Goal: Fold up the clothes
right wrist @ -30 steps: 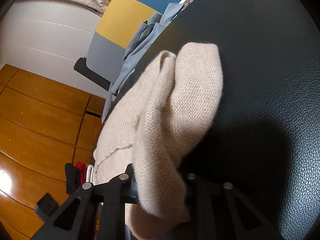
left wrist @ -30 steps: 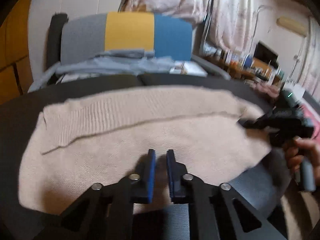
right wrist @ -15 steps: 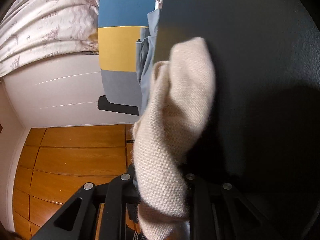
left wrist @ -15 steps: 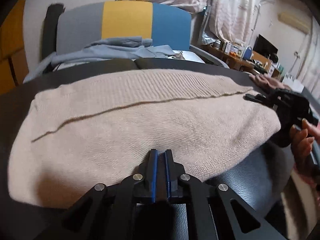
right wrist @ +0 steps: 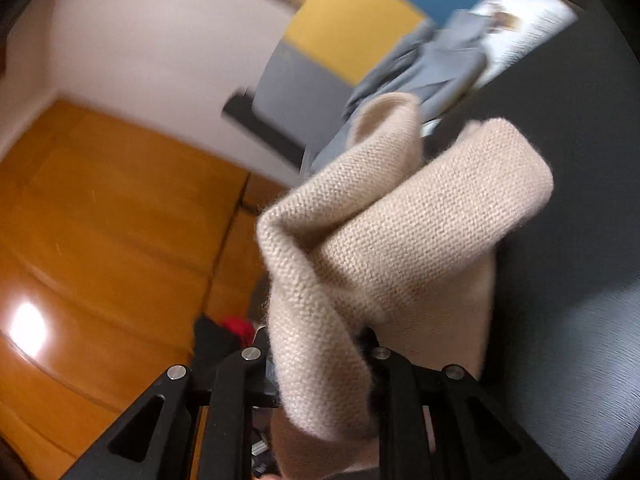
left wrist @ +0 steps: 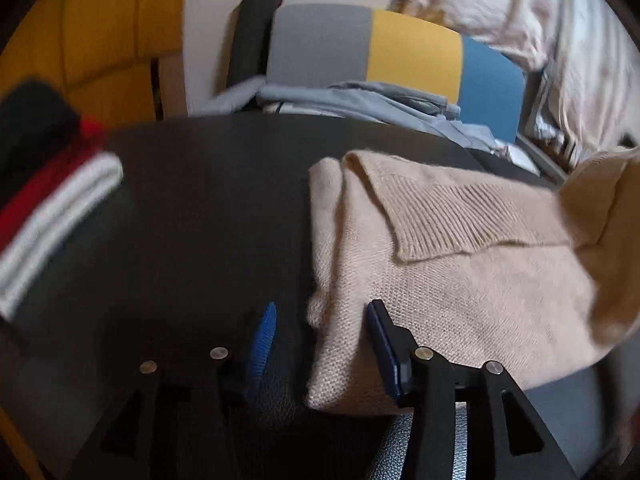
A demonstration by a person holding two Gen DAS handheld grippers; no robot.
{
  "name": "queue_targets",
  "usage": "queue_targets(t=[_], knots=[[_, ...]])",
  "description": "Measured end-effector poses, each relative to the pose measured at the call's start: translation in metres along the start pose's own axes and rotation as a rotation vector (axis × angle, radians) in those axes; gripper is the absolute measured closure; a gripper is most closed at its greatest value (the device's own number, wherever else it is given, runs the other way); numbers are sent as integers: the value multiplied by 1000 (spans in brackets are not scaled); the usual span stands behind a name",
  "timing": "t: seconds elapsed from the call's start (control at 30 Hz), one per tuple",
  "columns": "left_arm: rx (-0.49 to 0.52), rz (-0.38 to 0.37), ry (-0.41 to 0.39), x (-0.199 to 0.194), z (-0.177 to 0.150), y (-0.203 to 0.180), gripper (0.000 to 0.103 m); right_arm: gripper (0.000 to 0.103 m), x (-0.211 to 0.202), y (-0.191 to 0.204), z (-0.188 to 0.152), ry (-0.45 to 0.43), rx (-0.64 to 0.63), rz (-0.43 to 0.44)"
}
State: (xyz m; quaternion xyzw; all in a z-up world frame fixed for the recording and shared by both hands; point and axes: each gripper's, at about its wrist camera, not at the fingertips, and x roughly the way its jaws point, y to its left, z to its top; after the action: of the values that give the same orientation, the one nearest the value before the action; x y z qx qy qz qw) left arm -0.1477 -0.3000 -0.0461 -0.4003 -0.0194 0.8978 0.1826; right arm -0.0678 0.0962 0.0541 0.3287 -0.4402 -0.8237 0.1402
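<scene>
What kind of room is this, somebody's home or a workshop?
Most likely a lived-in home: pale patterned curtains, a wooden floor, and a colour-block chair heaped with grey-blue clothes.

Left gripper (left wrist: 322,334) opening — right gripper (right wrist: 316,354) clamped on cloth.

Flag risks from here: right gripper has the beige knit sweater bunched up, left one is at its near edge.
1. The right gripper clamps a thick bunched wad of the beige knit sweater; layers could slip out unevenly and skew the fold.
2. The left gripper is opening astride the sweater's edge without pinching it; that end may drag across the black leather surface.
3. The ribbed hem flap lies loose and could flip.
</scene>
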Motion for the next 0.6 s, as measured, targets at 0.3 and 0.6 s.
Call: queue_targets(t=[0.3,0.6], knots=[[-32,-55,-28,2,-6,7,48,81,187,74,-85,306,-337,-259],[-55,-111,-42,4,-9,10,43,66,218,118,-141,343,-718,-449]])
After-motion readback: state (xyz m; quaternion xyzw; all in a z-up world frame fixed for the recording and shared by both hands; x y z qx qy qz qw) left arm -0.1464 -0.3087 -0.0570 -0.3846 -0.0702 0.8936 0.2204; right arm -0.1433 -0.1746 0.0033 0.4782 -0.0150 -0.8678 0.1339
